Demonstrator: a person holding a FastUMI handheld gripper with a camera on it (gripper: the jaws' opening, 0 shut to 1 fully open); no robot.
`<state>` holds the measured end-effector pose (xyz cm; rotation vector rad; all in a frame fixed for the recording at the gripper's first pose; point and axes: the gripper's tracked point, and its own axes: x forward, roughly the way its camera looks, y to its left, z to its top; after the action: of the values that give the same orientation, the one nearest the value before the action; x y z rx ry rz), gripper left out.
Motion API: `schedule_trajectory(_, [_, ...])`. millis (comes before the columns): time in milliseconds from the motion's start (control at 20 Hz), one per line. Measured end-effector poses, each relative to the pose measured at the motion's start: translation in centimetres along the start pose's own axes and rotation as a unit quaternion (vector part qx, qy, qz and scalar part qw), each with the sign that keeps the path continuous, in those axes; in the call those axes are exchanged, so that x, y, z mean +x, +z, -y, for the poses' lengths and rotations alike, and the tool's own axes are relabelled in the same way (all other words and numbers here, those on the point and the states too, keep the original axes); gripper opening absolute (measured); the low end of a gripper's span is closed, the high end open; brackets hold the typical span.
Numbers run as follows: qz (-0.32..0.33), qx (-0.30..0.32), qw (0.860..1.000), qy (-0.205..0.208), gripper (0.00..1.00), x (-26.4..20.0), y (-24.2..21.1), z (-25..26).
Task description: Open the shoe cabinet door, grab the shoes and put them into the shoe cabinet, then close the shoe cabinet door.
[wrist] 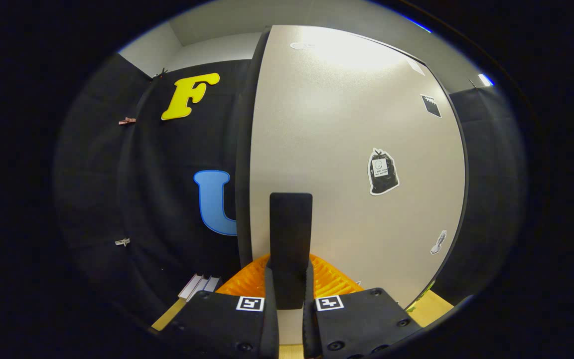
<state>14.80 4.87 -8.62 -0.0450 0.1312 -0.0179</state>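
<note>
The gripper (pixel 290 299) is held level and pointed straight at the shoe cabinet door (pixel 352 149), close in front of it. Its two fingers (pixel 270 294) are drawn in to a narrow gap, and both press on the sides of a dark upright handle (pixel 290 239) that stands between them; the handle rises well above the fingertips, its long axis vertical. So the gripper is clamped on that handle, nearly closed.

The door is a pale, tall panel with its long axis upright, its broad face turned toward the gripper. Its dark left edge (pixel 244 164) runs top to bottom just left of the handle. On the door face, right of the handle, sit a dark sticker (pixel 382 172) and a smaller pale one (pixel 438 242) lower down.

Behind the fingers, at the foot of the handle, an orange ribbed piece (pixel 329 279) fans out. Left of the door hangs the black cloth wall (pixel 167 199), and a wooden floor (pixel 431 306) shows at the door's lower right.
</note>
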Motion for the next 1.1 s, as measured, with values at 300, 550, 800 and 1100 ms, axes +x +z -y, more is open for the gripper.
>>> schedule_trajectory(300, [-0.001,0.009,0.999,0.047,0.23,-4.1,0.2,1.0])
schedule_trajectory(550, [-0.01,0.012,0.996,0.087,0.22,-7.8,0.2,2.3])
schedule_trajectory(800, [-0.015,0.015,0.992,0.126,0.22,-10.6,0.2,3.7])
schedule_trajectory(1100, [-0.018,0.027,0.987,0.16,0.22,-13.2,0.8,5.9])
